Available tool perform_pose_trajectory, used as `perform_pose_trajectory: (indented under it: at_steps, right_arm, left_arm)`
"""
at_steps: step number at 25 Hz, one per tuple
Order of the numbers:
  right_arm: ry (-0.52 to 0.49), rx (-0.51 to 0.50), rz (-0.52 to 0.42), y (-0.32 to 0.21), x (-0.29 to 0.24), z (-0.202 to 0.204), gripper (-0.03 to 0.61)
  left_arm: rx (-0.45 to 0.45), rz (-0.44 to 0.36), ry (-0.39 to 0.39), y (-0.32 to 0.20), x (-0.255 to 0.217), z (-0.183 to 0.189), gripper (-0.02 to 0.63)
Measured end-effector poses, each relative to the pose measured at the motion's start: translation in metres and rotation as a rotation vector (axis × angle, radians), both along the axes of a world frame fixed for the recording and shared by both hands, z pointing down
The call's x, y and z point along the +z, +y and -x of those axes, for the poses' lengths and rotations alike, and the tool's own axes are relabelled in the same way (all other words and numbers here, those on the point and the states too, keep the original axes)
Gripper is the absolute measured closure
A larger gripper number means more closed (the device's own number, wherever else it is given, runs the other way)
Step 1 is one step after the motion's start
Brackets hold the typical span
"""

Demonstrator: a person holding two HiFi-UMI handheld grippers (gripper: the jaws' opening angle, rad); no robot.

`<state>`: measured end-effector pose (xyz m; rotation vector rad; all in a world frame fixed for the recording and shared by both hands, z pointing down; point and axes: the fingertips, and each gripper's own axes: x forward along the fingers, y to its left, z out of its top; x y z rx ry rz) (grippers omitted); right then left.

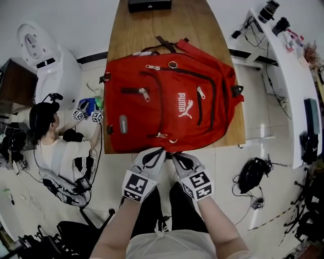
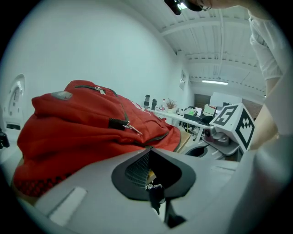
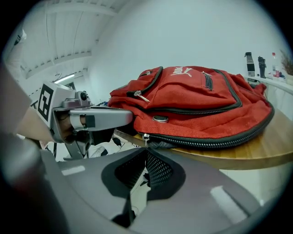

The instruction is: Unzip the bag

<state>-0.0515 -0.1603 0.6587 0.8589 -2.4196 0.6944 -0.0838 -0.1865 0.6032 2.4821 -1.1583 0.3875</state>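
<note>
A red backpack (image 1: 167, 101) with white lettering lies flat on the wooden table (image 1: 152, 25). Both grippers meet at its near edge, side by side at the table's front. My left gripper (image 1: 161, 152) is shut on a small black zipper pull (image 2: 154, 191) with a metal ring, which shows between its jaws (image 2: 151, 157). My right gripper (image 1: 174, 156) is shut too (image 3: 146, 153), its tips at a metal zipper slider (image 3: 145, 136) on the bag's dark main zipper (image 3: 206, 142). That zipper looks closed along the backpack (image 3: 197, 100) edge. The backpack (image 2: 82, 123) fills the left gripper view.
A black box (image 1: 149, 5) sits at the table's far end. A person (image 1: 55, 146) sits on the floor to the left beside a white machine (image 1: 48, 60). A white bench (image 1: 291, 66) with gear runs along the right, and a black bag (image 1: 255, 174) lies on the floor.
</note>
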Motion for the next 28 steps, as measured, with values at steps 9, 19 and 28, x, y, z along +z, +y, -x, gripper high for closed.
perform_pose_trajectory:
  at_steps: [9,19,28]
  right_arm:
    - [0.151,-0.132,0.022,0.001,-0.003,-0.019,0.569]
    - [0.181,-0.137,0.083,-0.003,-0.007,-0.052,0.569]
    - [0.221,-0.094,0.135,-0.015,-0.013,-0.102,0.569]
  left_arm:
    - [0.022,0.03,0.03,-0.001,0.001,-0.021,0.606]
    - [0.043,0.073,-0.013,-0.002,0.011,-0.024,0.606]
    - [0.044,0.1,-0.071,-0.002,0.019,-0.022,0.606]
